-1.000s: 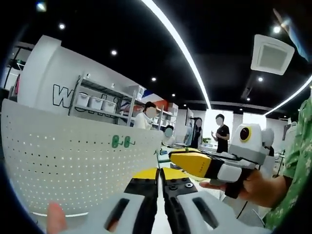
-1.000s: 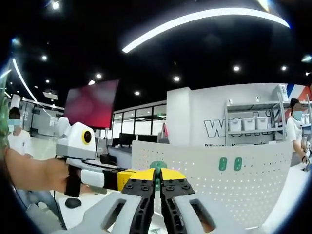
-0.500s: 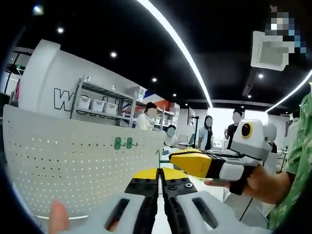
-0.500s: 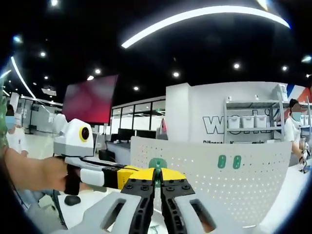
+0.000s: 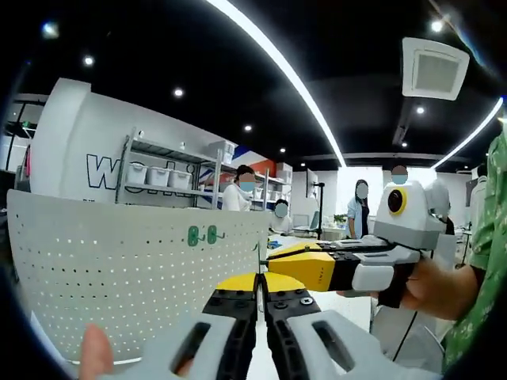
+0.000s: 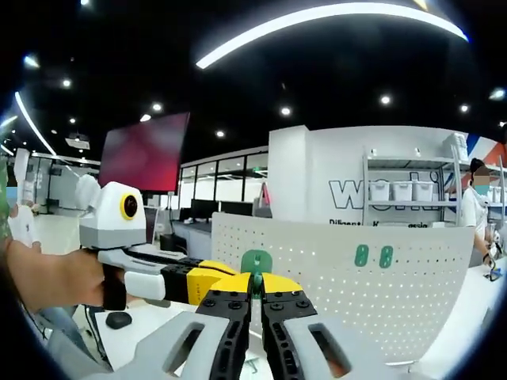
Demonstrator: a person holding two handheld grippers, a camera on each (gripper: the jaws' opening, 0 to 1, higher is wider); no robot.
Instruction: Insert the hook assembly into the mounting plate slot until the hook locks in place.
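The mounting plate (image 5: 119, 277) is a white perforated board standing upright; it also shows in the right gripper view (image 6: 412, 309). Two green hooks (image 6: 372, 256) hang on its face, seen small in the left gripper view (image 5: 202, 234). My right gripper (image 6: 253, 283) is shut on a green hook assembly (image 6: 256, 260) that sticks up above its tips, in front of the plate's left part. From the right of the left gripper view, the right gripper (image 5: 269, 255) reaches the plate's edge. My left gripper (image 5: 258, 279) is shut, with nothing visible between its jaws. It enters the right gripper view (image 6: 230, 279) from the left.
A hand (image 5: 432, 289) holds the right gripper, beside a green patterned sleeve (image 5: 483, 261). A white table (image 6: 475, 317) lies under the plate. Shelves with white bins (image 5: 158, 170) and several people (image 5: 242, 194) stand far behind.
The right gripper has levelled out and drawn closer to the plate's edge with the green hook assembly. Both views shifted slightly. Both grippers stay shut.
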